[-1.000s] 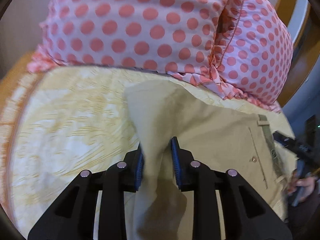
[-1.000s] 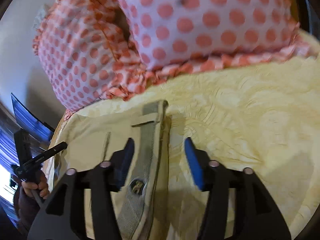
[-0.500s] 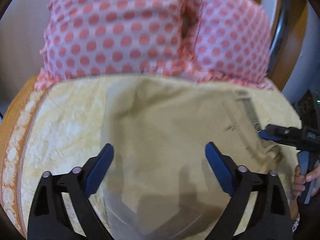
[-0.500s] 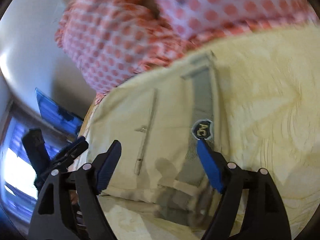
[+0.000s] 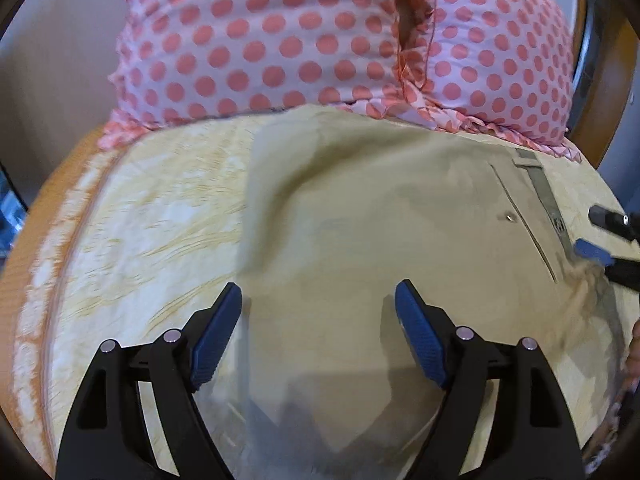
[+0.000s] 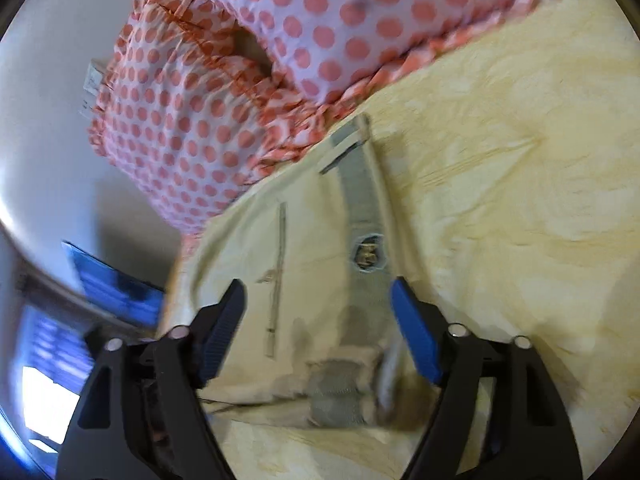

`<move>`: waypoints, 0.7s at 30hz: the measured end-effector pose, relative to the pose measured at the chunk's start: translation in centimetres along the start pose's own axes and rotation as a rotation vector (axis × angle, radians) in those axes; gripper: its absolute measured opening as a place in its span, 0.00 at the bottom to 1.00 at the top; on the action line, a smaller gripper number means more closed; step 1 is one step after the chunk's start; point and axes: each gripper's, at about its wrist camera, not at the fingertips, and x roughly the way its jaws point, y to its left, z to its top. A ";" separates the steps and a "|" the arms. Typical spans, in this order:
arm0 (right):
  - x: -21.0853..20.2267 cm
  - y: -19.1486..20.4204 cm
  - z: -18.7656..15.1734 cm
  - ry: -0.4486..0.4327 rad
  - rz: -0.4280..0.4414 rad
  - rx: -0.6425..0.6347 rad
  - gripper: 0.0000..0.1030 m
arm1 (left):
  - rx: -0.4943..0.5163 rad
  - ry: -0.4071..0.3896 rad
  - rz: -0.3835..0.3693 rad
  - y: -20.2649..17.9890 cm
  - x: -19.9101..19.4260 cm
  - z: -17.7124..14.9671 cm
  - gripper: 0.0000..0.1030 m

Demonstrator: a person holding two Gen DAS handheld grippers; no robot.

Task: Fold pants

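Pants [image 5: 360,208] lie on the bed [image 5: 132,216], khaki, already doubled over into a broad panel; far edge touches the frill of the polka-dot pillows [image 5: 280,40]. Waistband [image 6: 362,200] with its round badge [image 6: 367,256] runs along the right side of the panel; welt pocket and button are visible just left of it.

Left hand-held gripper [image 5: 320,312]: jaws spread wide, nothing between them, hovering over the near-left part of the cloth. Right hand-held gripper [image 6: 318,312]: jaws likewise spread, empty, poised over the near end of the waistband, where the fabric is bunched and slightly rumpled.

Judged step: between folds, with one fold laid down and both tools free. A raised ridge shows in the far-left corner of the panel.

Next move, as a judgement: each gripper needs to close on one end of the panel, catching all layers together, then carry it across for the next fold. The bunched waistband corner may slip free or drag.
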 end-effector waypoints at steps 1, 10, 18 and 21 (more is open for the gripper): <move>-0.6 0.1 -0.4 -0.029 -0.049 -0.022 0.96 | 0.017 0.075 0.009 0.1 -1.2 -0.5 0.85; -4.2 7.4 -11.0 -0.161 -0.191 -0.508 0.95 | 0.071 -0.043 0.109 -0.1 -7.9 -7.4 0.90; -2.7 8.9 -17.5 -0.185 -0.322 -0.616 0.95 | 0.050 -0.041 0.102 -1.8 -9.1 -10.9 0.93; -2.3 8.7 -18.2 -0.204 -0.354 -0.622 0.97 | 0.063 -0.061 0.113 -2.2 -9.2 -11.3 0.94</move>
